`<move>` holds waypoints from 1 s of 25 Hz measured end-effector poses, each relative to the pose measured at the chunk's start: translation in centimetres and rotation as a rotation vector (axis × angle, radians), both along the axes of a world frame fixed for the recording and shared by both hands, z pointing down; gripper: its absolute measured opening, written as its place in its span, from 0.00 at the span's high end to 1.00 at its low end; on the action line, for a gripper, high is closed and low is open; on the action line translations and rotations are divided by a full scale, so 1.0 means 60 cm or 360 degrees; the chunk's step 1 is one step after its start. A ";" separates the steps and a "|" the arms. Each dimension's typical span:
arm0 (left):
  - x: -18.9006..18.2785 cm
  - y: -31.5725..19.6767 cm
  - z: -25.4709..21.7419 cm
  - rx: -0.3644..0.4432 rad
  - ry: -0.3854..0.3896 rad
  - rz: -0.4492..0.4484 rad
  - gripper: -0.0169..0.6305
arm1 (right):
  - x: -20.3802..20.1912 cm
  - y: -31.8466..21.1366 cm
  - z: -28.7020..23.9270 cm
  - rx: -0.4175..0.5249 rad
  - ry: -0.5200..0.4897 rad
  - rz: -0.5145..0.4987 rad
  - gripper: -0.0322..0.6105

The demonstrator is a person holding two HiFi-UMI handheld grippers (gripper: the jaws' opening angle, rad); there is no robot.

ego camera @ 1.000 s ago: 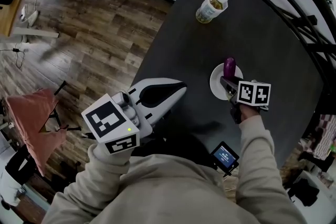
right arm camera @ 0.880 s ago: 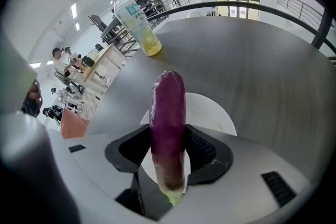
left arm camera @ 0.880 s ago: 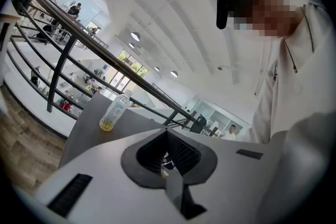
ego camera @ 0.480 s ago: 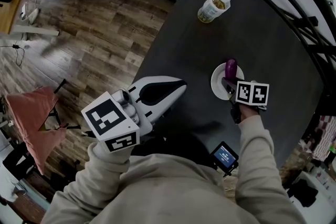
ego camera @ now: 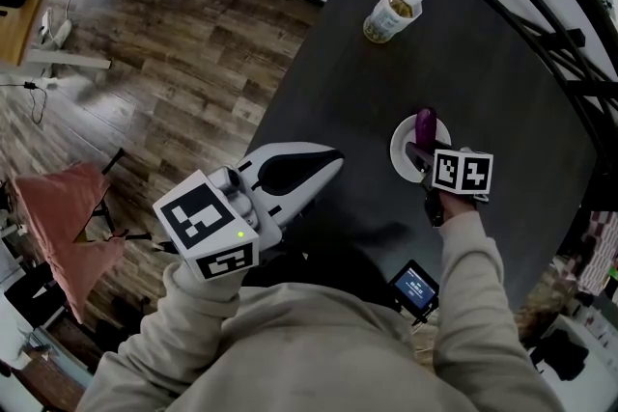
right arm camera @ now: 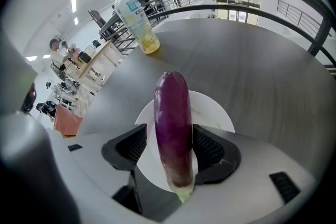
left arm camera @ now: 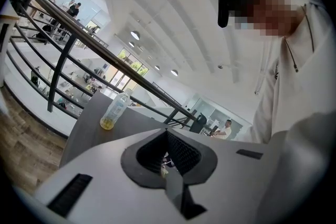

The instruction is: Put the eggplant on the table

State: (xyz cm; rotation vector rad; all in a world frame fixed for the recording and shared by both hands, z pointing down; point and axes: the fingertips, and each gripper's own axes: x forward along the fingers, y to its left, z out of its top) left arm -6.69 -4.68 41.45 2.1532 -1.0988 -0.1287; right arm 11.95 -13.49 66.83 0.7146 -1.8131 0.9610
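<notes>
Wooden floor (ego camera: 174,43) runs along the left of the head view, and a dark desk (ego camera: 483,63) takes up the right. A railing stands beyond the desk's far edge.

I have the right gripper (right arm camera: 169,147) over the desk's near half, pointing steeply down. Its jaws have just been opening and now stand wide. The eggplant (right arm camera: 172,123) is between them, lengthwise along the jaws, with its pale cut end toward me and its rounded purple end pointing away. In the right gripper view a strip of white shows between the left pad and the eggplant, so that pad is clear of it. The right pad is just beside the skin, and I cannot say whether it touches. I read that as a released grip, not a hold.

Under the eggplant is a white plate (right arm camera: 218,113), well in from the desk's edges. The eggplant is over the plate, not on the bare desk, and its far end reaches the plate's far rim. I cannot tell whether its cut end bears on the plate.

My left gripper (ego camera: 328,164) hangs near the desk's left edge, close to the near corner and roughly level. Its jaws are together with nothing in them.

A clear bottle (ego camera: 391,13) with yellowish liquid in the bottom lies toward the desk's far left corner, well apart from the plate. A pink cloth (ego camera: 58,217) lies down on the floor at the far left.
</notes>
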 end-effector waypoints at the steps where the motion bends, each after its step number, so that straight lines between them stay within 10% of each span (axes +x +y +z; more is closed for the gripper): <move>1: 0.001 0.001 -0.001 0.0000 -0.0002 0.0002 0.96 | 0.001 0.000 -0.002 0.0005 -0.0003 0.0003 0.54; 16: 0.001 -0.001 -0.057 0.0091 -0.0093 0.0058 0.96 | 0.020 -0.012 -0.031 0.0066 -0.0014 0.0041 0.53; 25: 0.032 -0.032 -0.119 0.0229 -0.0187 0.0199 0.96 | 0.008 -0.032 -0.167 0.0221 -0.0395 0.0185 0.53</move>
